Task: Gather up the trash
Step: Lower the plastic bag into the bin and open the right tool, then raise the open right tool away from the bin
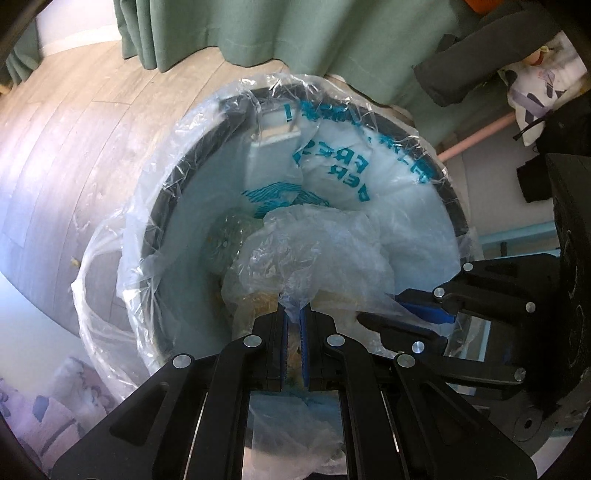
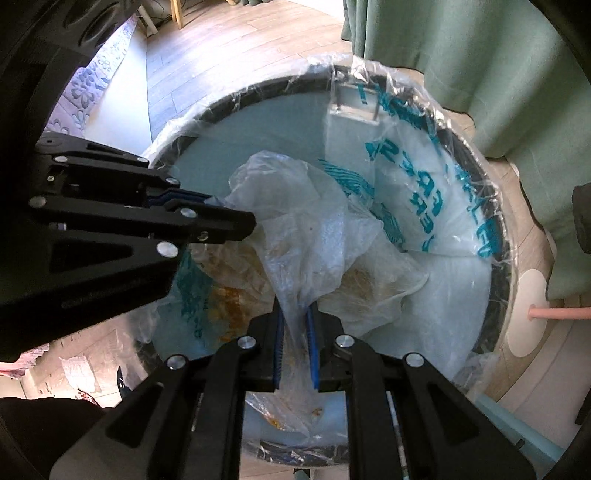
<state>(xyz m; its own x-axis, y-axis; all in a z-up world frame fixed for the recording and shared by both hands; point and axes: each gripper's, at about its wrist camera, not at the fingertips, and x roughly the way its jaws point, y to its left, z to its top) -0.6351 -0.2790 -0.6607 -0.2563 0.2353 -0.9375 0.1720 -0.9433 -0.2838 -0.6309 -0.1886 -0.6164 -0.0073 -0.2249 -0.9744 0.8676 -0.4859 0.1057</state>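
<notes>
A crumpled clear plastic bag [image 1: 314, 251] with yellowish food scraps hangs over the open round trash bin [image 1: 166, 206]. The bin is lined with a clear liner and a white bag with blue print [image 1: 332, 166]. My left gripper [image 1: 294, 314] is shut on one edge of the clear bag. My right gripper [image 2: 295, 314] is shut on another edge of the same bag [image 2: 295, 236]. The right gripper shows at the right of the left wrist view [image 1: 424, 310]; the left gripper enters from the left of the right wrist view [image 2: 236, 221]. The bin rim [image 2: 495, 229] rings the bag.
Green curtains [image 1: 295, 33] hang behind the bin, close to its far rim. Wooden floor [image 1: 74, 122] lies to the left. A pink rod on a white base [image 2: 532, 314] stands right of the bin. A dark garment [image 1: 480, 62] hangs at the upper right.
</notes>
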